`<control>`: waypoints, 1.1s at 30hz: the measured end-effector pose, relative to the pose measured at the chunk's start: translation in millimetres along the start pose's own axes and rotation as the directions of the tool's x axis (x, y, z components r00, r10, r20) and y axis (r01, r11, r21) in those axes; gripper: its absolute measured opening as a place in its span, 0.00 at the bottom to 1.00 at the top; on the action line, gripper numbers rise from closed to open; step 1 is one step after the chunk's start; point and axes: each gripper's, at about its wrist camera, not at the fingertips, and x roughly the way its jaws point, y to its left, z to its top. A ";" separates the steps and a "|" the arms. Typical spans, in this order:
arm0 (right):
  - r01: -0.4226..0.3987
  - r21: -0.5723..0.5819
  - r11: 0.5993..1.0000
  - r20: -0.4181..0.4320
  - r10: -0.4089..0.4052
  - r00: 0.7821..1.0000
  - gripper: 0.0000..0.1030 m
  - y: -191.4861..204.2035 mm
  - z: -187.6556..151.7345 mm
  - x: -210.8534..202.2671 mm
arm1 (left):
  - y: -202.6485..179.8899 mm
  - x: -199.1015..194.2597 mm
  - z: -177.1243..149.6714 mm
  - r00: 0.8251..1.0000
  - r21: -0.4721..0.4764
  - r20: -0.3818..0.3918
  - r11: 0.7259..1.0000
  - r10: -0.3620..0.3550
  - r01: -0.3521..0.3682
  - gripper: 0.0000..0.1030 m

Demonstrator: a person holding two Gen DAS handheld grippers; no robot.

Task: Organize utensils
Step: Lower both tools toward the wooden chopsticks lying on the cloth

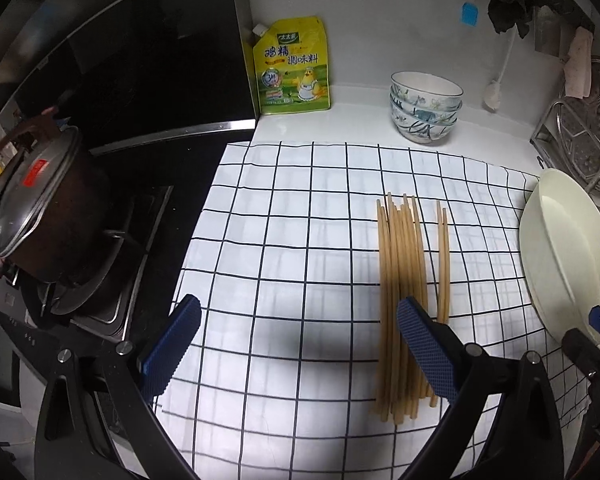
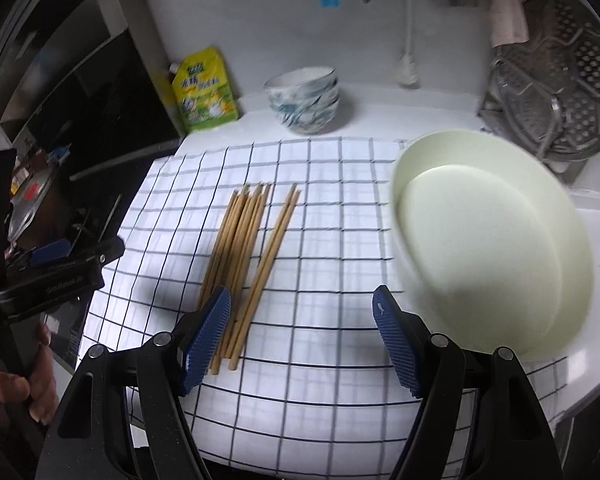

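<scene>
Seasoning pouch point(image 1: 292, 66), lidded pot point(image 1: 40, 204), steamer rack point(image 1: 588, 136)

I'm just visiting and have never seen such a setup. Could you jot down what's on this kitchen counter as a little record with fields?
Surface: checked cloth on a white counter
Utensils: bundle of chopsticks lying on the cloth, with a separate pair beside it
Dish: cream plate, tilted, at the cloth's right edge
Bowls: patterned stack of bowls behind the cloth
Also: yellow seasoning pouch against the wall; lidded pot on the stove
Left gripper: open, holding nothing
Right gripper: open, holding nothing
</scene>
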 end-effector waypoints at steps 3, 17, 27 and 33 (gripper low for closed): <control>-0.004 0.007 1.000 -0.034 0.004 0.999 0.68 8.5 -5.0 25.3 | 2.9 16.6 -1.3 1.000 0.022 0.007 1.000 -0.014 0.014 0.94; 0.074 0.091 0.993 -0.111 -0.064 0.992 0.68 17.1 -10.8 114.0 | -5.6 86.3 -10.6 0.995 0.133 -0.080 0.988 -0.063 0.074 0.94; 0.130 0.080 0.988 -0.127 -0.119 0.985 0.68 19.0 -12.2 129.3 | -6.2 96.5 -13.5 0.990 0.121 -0.095 0.987 -0.099 0.111 0.94; 0.154 0.051 0.987 -0.148 -0.145 0.978 0.68 20.0 -15.7 130.6 | -10.4 101.6 -15.6 0.989 0.115 -0.112 0.988 -0.095 0.107 0.94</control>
